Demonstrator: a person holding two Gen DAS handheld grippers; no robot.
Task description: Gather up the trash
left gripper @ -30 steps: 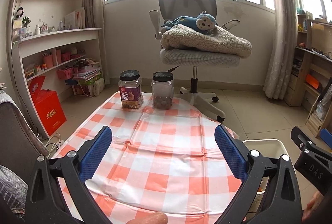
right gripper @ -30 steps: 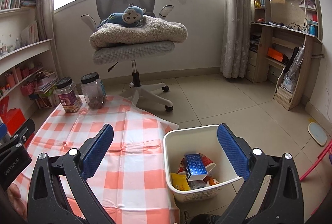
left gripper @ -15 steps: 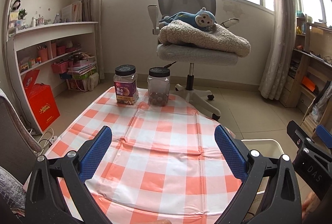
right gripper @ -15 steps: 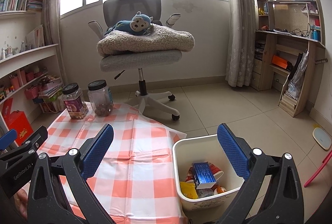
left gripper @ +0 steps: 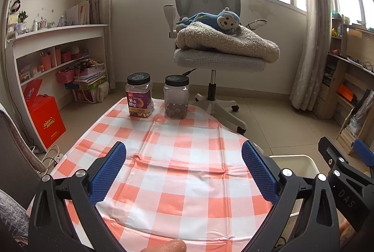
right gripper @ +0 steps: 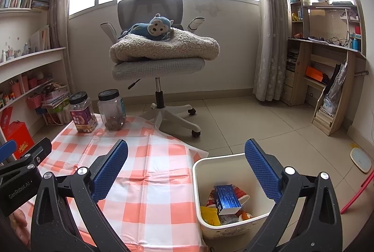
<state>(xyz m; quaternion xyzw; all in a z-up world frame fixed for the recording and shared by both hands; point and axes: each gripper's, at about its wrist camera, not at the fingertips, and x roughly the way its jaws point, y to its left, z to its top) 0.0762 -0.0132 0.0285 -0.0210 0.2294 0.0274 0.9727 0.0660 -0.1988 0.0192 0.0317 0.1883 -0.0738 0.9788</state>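
1. The left gripper [left gripper: 184,170], black with blue textured pads, hangs over the near part of the low table [left gripper: 177,158], which is covered by an orange-and-white checked plastic cloth; its jaws are spread wide and hold nothing.
2. The right gripper [right gripper: 186,169], of the same make, is held above the table's right edge and the cream plastic waste bin [right gripper: 201,182]; its jaws are likewise spread wide with nothing between them.
3. The bin stands on the tiled floor just beside the table's right side. Inside it lie a blue rectangular carton [right gripper: 226,199], a red-and-white paper cup [right gripper: 240,194] under the carton, a yellow wrapper [right gripper: 209,214] and some smaller scraps that are too jumbled to tell apart.
4. At the far end of the table stand two clear plastic jars with black screw lids, upright and close together: the left jar with a purple label [left gripper: 139,95] and the right unlabelled jar [left gripper: 176,97] with brown round pieces in its bottom.
5. Beyond the table is a grey mesh office chair [left gripper: 210,58] carrying a folded beige fleece blanket [left gripper: 231,41] with a blue monkey soft toy [left gripper: 215,20] lying on top.
6. In the left wrist view part of the right gripper shows at the right edge, beside the bin's rim.
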